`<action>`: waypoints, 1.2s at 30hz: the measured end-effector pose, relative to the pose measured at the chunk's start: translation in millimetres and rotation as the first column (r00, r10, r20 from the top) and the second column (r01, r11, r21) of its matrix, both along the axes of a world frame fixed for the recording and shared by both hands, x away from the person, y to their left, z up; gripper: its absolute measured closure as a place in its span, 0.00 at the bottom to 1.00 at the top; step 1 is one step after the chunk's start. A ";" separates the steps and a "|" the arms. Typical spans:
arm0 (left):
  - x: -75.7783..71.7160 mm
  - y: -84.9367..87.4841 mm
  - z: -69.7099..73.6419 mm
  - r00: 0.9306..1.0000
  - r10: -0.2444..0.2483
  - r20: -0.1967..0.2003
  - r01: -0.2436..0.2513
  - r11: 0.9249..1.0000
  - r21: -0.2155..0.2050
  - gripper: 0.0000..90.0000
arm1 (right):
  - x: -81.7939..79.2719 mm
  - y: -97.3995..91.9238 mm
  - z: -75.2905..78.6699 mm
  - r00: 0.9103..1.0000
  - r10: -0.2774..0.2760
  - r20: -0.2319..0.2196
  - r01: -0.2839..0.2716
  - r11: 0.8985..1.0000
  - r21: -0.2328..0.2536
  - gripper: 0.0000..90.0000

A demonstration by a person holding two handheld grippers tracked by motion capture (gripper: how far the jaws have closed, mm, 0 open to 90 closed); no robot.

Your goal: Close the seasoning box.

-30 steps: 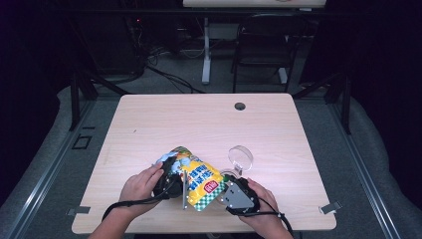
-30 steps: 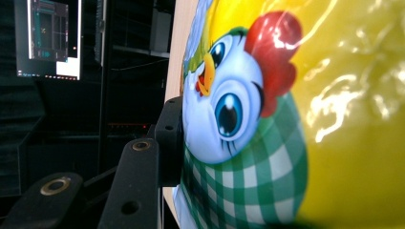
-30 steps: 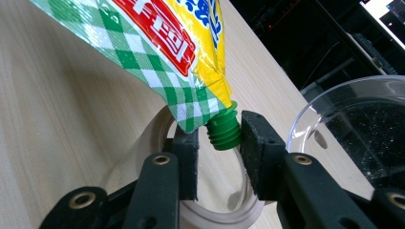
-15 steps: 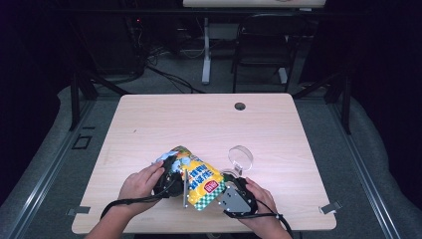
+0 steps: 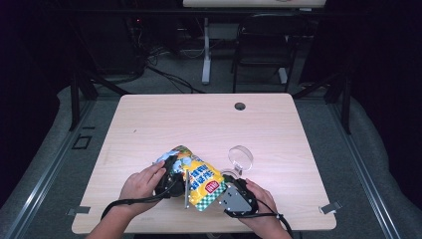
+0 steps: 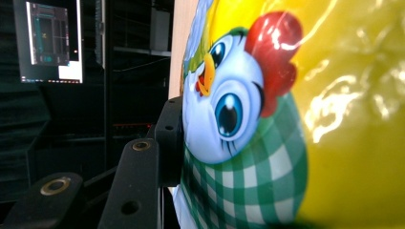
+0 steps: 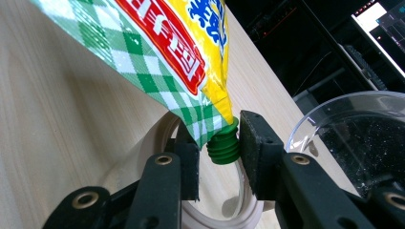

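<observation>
While a clear bowl (image 5: 241,156) stands just right of it on the tabletop (image 5: 199,119), the pouch (image 5: 196,178) lies tilted at the near edge. Left gripper (image 5: 168,180) has its jaws clamped on the pouch's body. Right gripper (image 7: 217,157) has jaws apart, just been closing, green cap (image 7: 223,142) between them.

A big yellow bag (image 6: 334,119) is very close up. It has a cartoon chicken (image 6: 229,100) on it (blue eyes, red comb, orange beak) and green and white squares lower down. One black arm of the left tongs (image 6: 176,143) presses against the bag's side. Behind, in a dark room, a screen (image 6: 50,40) glows.
</observation>
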State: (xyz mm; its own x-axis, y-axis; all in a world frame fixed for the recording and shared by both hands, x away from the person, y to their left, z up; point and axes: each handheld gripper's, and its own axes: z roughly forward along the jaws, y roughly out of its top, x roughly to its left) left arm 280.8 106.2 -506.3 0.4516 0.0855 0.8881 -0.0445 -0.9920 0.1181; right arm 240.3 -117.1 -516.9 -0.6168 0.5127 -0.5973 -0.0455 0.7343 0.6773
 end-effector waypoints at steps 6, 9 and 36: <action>-2.1 -0.6 1.1 1.000 0.003 0.026 -0.003 1.000 0.027 0.67 | 0.1 0.2 -1.0 1.000 0.001 -0.001 -0.001 1.000 0.011 0.78; -2.4 -0.8 0.6 0.999 -0.004 0.040 0.003 1.000 0.030 0.67 | -0.5 0.5 -1.4 1.000 0.000 0.000 0.000 1.000 0.014 0.78; -8.5 -3.6 4.8 0.993 -0.014 0.115 0.003 0.996 0.093 0.67 | 0.7 -1.6 -3.8 0.999 0.000 -0.040 0.003 0.997 0.081 0.78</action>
State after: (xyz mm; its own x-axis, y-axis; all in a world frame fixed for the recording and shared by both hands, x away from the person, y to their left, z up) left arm 272.2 102.6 -501.5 0.3462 -0.0026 0.9382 -0.0607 -0.9980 0.0196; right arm 241.0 -118.7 -520.6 -0.6389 0.5593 -0.5283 -0.0162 0.6768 0.7360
